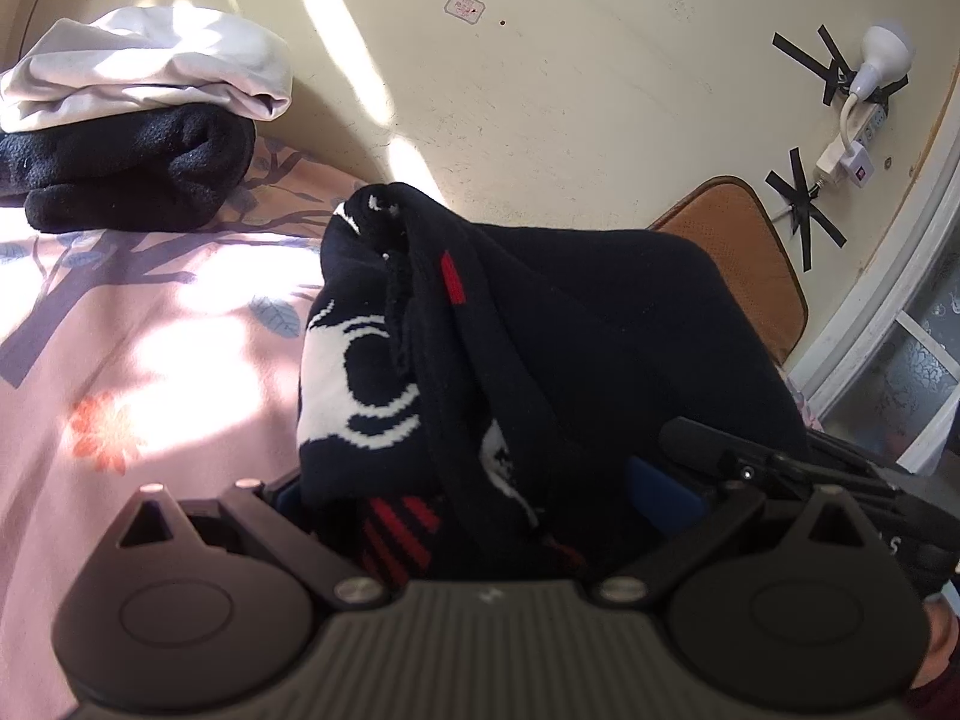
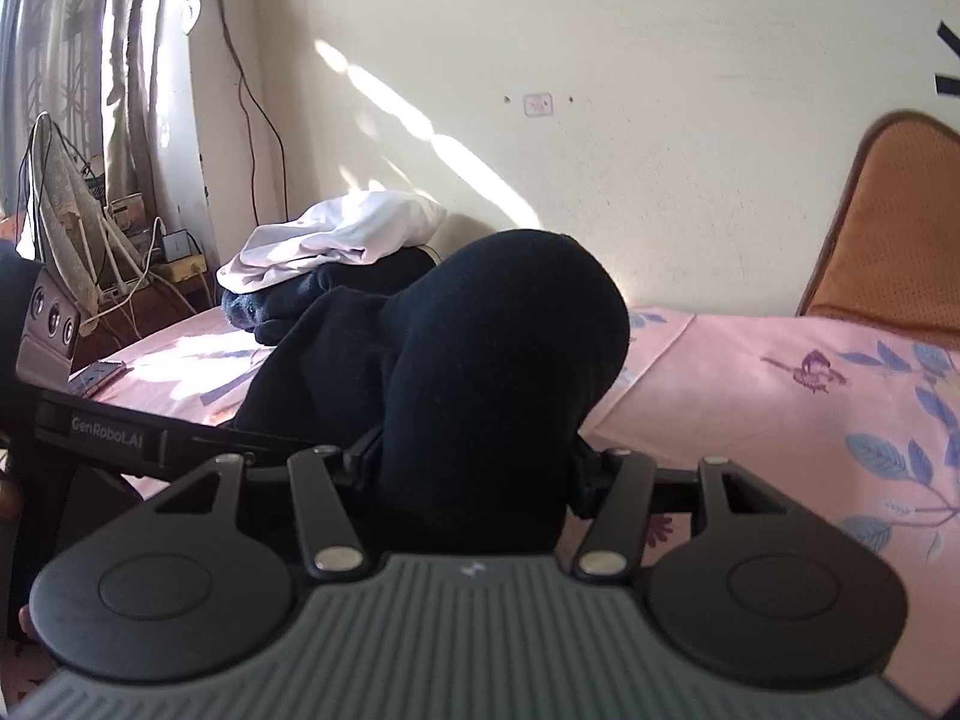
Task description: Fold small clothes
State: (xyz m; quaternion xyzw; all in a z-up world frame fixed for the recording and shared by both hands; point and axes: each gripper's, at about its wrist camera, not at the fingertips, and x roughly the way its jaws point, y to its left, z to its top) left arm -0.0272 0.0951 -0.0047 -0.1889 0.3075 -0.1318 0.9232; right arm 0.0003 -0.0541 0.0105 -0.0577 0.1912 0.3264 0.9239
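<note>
Dark knit fills the middle of both views: a black sweater (image 1: 540, 348) bunched up and lifted off the pink floral bedsheet (image 1: 120, 360). Only the left wrist view shows its white pattern and short red stripes; from the right wrist camera the same garment (image 2: 480, 372) reads as a plain black hump with no markings. The left view alone also takes in a white lamp (image 1: 882, 60) and power strip (image 1: 864, 126) taped to the wall with black tape. The right view alone shows a curtained window (image 2: 78, 60), cables and clutter on a low stand at the far left, and a phone (image 2: 96, 375) lying on the sheet.

Both cameras catch the folded pile near the wall, a white garment (image 1: 150, 60) lying on top of a black fleece (image 1: 126, 168), well apart from the sweater, and the orange chair back (image 2: 900, 216) beside the bed.

The left gripper (image 1: 474, 516) is clenched on the sweater's lower folds, which drape over and hide its fingers. The right gripper (image 2: 474, 468) appears likewise clamped on the cloth, though the fabric covers its fingertips completely, so the grip is judged from the closed-in linkage. The sweater hangs between and just ahead of both grippers, above the bed.
</note>
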